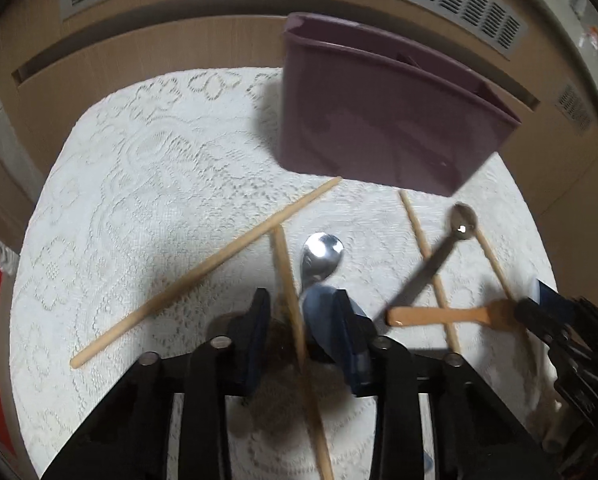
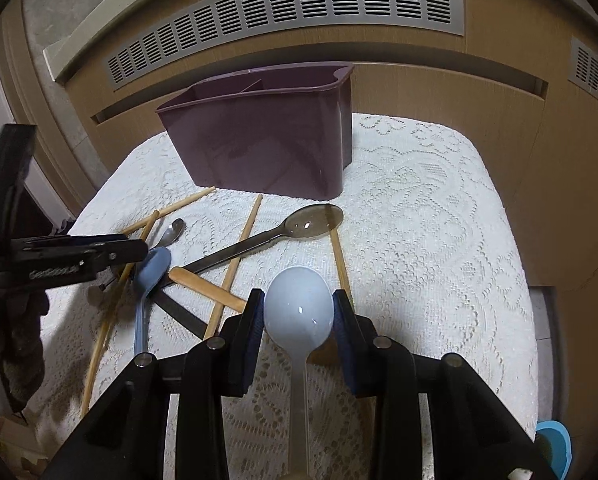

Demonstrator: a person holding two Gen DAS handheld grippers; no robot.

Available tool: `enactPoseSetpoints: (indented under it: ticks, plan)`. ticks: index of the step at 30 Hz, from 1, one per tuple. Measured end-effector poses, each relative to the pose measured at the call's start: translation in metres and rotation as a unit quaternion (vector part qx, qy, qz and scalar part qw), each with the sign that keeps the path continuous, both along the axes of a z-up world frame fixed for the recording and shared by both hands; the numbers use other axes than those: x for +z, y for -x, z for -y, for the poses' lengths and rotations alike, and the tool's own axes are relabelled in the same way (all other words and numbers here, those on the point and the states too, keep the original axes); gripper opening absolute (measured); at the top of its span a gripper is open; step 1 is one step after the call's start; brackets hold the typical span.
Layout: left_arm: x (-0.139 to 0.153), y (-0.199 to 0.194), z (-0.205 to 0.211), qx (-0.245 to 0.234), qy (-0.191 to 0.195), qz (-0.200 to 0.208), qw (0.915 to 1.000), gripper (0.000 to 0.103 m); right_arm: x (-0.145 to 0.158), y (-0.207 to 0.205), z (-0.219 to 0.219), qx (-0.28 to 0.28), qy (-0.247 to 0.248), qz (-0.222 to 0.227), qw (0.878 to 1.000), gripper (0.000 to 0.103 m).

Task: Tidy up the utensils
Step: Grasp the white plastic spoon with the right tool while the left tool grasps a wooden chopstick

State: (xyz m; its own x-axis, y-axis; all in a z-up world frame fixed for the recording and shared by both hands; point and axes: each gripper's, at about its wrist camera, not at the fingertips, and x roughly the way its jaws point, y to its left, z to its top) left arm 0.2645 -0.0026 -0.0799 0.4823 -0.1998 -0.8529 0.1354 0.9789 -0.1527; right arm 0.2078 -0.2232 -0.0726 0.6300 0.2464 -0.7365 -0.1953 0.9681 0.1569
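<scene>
Both wrist views look steeply down, close over the lace cloth, sharing the purple caddy

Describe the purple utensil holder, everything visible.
The purple utensil holder is a glossy, plastic-looking tub in dark plum, with straight walls and rounded corners. An inner divider splits it into compartments, and no utensil sticks up above its rim. One end of the rim rises into a curved lip. It stands upright at the far side of the white lace cloth, in front of a beige panel. One chopstick tip lies at its base; contact is unclear. Neither gripper touches it.
</scene>
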Motion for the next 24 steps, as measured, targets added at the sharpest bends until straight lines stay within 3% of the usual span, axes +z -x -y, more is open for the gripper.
enactPoseSetpoints:
  ticks: [5,8,17,21,24]
  plan:
    - [-0.007,-0.006,-0.004,0.000,-0.001,-0.016,0.9999,0.013,0.004,0.005,-0.001,-0.002,0.008,0.007,1.000,0.032]
    - [-0.013,-0.002,-0.001,-0.014,-0.005,-0.026,0.9996,0.012,0.006,0.007,-0.003,-0.004,0.014,0.010,1.000,0.032]
    - [-0.014,-0.006,0.009,-0.027,-0.036,0.004,0.9990,0.011,0.012,0.012,-0.022,0.005,0.046,0.016,0.999,0.032]
    - [-0.009,0.004,0.004,-0.021,-0.006,0.016,0.9996,0.008,0.014,0.016,-0.026,0.007,0.050,0.015,0.999,0.032]
    - [0.011,0.030,-0.005,-0.018,0.032,0.056,0.9978,0.006,0.021,0.023,-0.026,0.005,0.051,0.020,0.998,0.032]
